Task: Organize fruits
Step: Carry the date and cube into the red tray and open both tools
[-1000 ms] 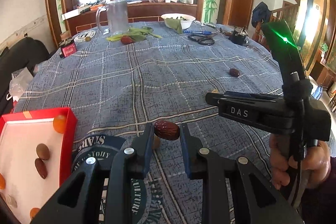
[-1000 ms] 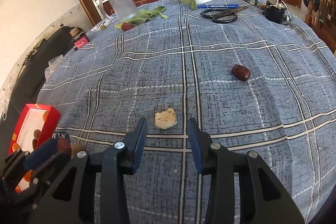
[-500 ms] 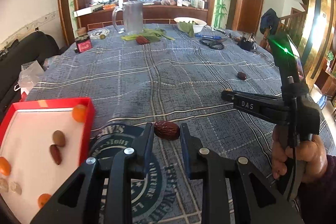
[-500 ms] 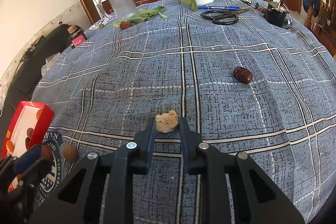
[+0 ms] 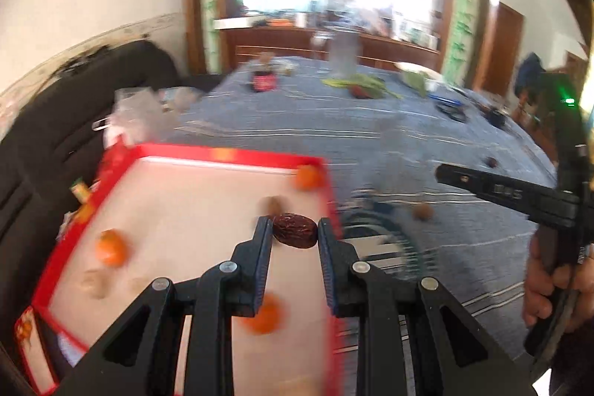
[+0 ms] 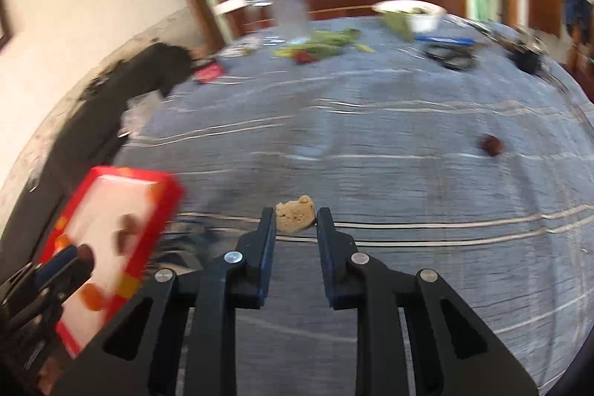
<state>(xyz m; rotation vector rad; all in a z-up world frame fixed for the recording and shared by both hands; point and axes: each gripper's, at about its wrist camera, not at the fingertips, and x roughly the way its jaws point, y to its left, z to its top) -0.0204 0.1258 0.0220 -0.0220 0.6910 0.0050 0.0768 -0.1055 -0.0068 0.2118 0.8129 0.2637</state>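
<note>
I had the left gripper [image 5: 294, 235] clamped on a date [image 5: 295, 235], over the tray's [image 5: 230, 151] right edge. My right gripper [image 6: 295, 222] pinched a pale chunk [image 6: 295, 218] above the cloth [image 6: 408, 180]. I judged both mid-carry; next, release inside the tray, clear of the oranges [image 5: 110, 246].

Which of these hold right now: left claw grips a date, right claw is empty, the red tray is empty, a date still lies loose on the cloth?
1. The left claw grips a dark date. True.
2. The right claw is empty. False: it grips a pale crumbly chunk.
3. The red tray is empty. False: small oranges and nuts lie in it.
4. A loose date lies on the blue cloth. True.
</note>
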